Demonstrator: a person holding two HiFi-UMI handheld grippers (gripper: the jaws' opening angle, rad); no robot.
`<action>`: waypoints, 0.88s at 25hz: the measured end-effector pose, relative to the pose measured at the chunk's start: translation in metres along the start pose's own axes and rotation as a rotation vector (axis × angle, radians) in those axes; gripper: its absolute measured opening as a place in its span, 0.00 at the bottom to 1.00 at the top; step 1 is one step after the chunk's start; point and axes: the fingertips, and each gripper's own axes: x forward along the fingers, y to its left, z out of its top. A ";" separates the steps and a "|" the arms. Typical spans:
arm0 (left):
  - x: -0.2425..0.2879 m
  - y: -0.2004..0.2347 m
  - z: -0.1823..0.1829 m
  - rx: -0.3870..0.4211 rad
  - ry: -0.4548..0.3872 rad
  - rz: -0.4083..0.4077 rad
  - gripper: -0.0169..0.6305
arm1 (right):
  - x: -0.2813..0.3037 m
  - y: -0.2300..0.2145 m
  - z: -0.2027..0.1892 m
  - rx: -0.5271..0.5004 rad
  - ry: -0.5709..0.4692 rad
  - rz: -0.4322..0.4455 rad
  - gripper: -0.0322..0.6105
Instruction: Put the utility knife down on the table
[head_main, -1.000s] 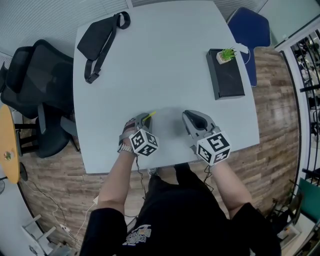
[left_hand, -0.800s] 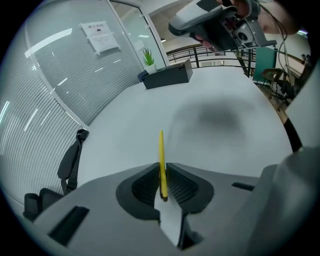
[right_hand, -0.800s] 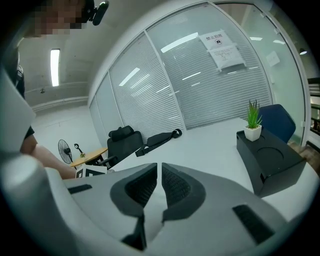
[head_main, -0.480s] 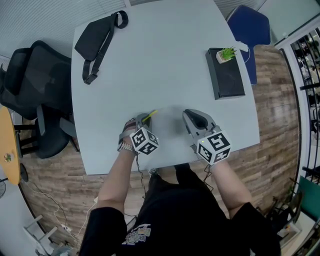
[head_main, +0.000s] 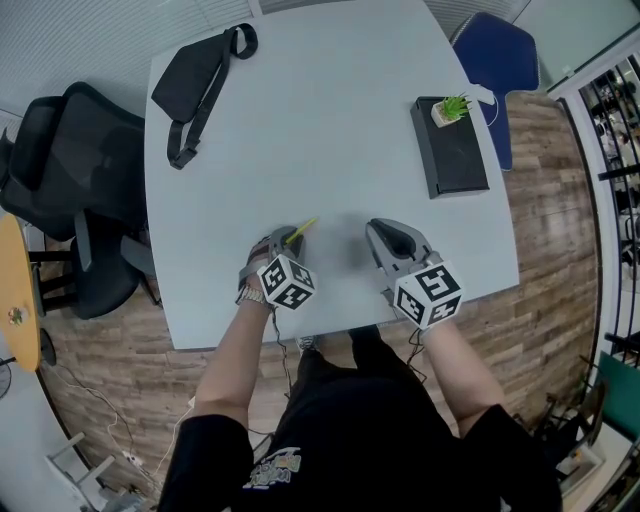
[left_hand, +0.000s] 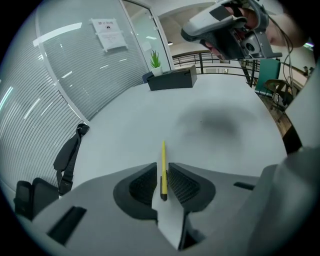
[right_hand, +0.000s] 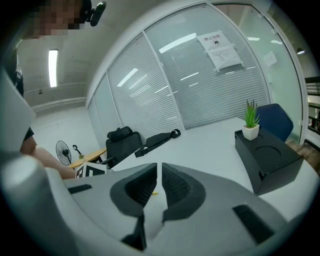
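Counting outward from the one person at the near edge of the table, there were two tongs, each topped by one marker cube. The left tongs were clamped on the single utility knife, a thin yellow one seen edge-on between the ribbed pads. Its front end stuck out ahead of the jaws over the grey table top. Whether that end touched the table could not be told. The right tongs sat just to the right of the left tongs and level with them. Their jaws were drawn together to a narrow slit, with nothing gripped between them.

One black sling bag lay on the table far ahead and to the left of the left tongs, its strap trailing back toward them. One black box lay ahead and to the right of the right tongs, well apart from them. On the far end of that box stood one small white pot, and in it grew one spiky green plant.

Two chairs stood off the table. One black office chair was out to the left of the left tongs. One blue chair stood beyond the box, far ahead and to the right of the right tongs.
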 end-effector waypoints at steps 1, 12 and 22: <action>-0.003 0.001 0.001 -0.018 -0.009 0.001 0.14 | 0.000 0.001 0.001 -0.001 -0.001 0.001 0.10; -0.073 0.019 0.025 -0.350 -0.238 -0.001 0.14 | -0.005 0.036 0.012 -0.030 -0.034 0.010 0.11; -0.174 0.044 0.044 -0.507 -0.505 0.041 0.10 | -0.019 0.084 0.027 -0.073 -0.086 -0.003 0.10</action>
